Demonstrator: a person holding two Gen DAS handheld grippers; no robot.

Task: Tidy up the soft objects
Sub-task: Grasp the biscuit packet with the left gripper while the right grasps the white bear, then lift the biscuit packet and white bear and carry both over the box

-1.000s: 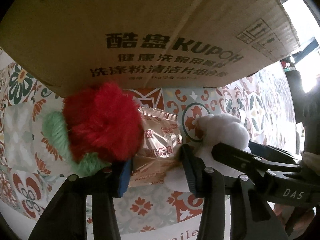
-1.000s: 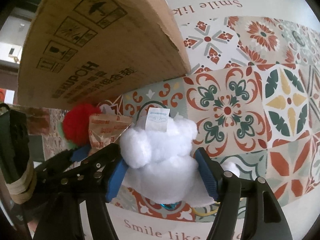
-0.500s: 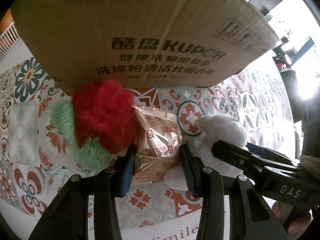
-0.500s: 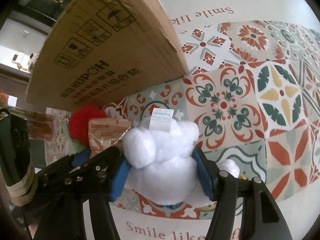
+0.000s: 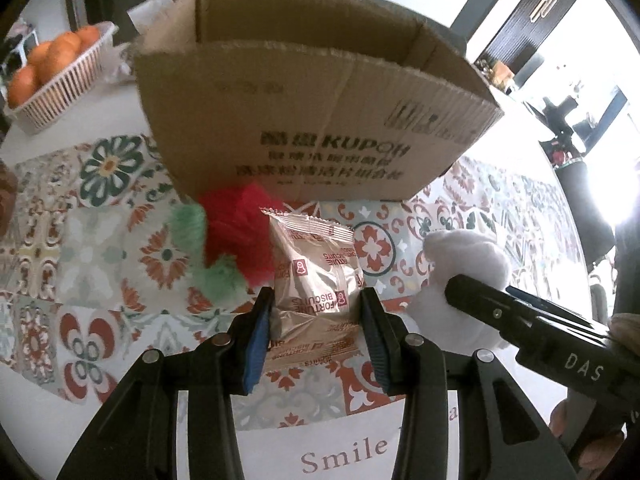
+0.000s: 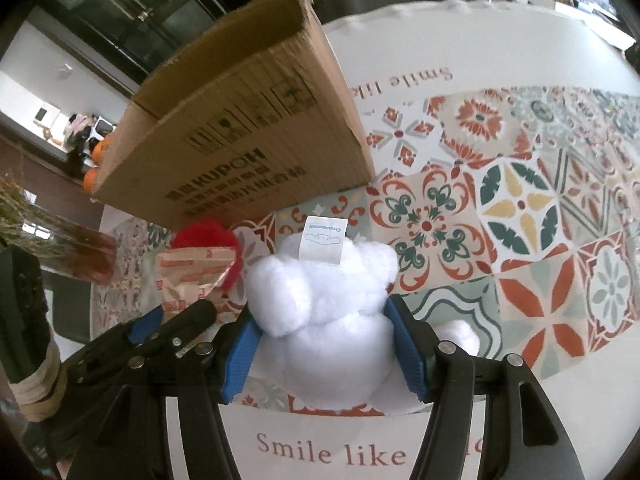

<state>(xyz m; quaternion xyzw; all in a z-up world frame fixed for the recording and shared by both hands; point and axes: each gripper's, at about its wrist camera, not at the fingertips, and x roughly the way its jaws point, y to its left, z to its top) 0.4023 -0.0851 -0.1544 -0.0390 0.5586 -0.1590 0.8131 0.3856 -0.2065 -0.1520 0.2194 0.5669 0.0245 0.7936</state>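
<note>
My left gripper (image 5: 316, 328) is shut on a foil biscuit packet (image 5: 316, 276) and holds it in front of the open cardboard box (image 5: 320, 120). A red and green fluffy toy (image 5: 232, 240) lies on the cloth to its left, against the box. My right gripper (image 6: 326, 356) is shut on a white plush toy (image 6: 328, 312) with a paper tag; it also shows in the left wrist view (image 5: 468, 256). The box (image 6: 248, 140), the packet (image 6: 188, 276) and the red toy (image 6: 204, 236) show in the right wrist view, left of the plush.
A patterned tablecloth (image 5: 100, 240) covers the round table. A white basket of oranges (image 5: 52, 76) stands at the back left, behind the box. Dried stems in a vase (image 6: 52, 240) stand at the left of the right wrist view.
My left gripper has closed on the biscuit packet and risen with it, so the box's open top now shows. My right gripper has closed on the plush and risen too.
</note>
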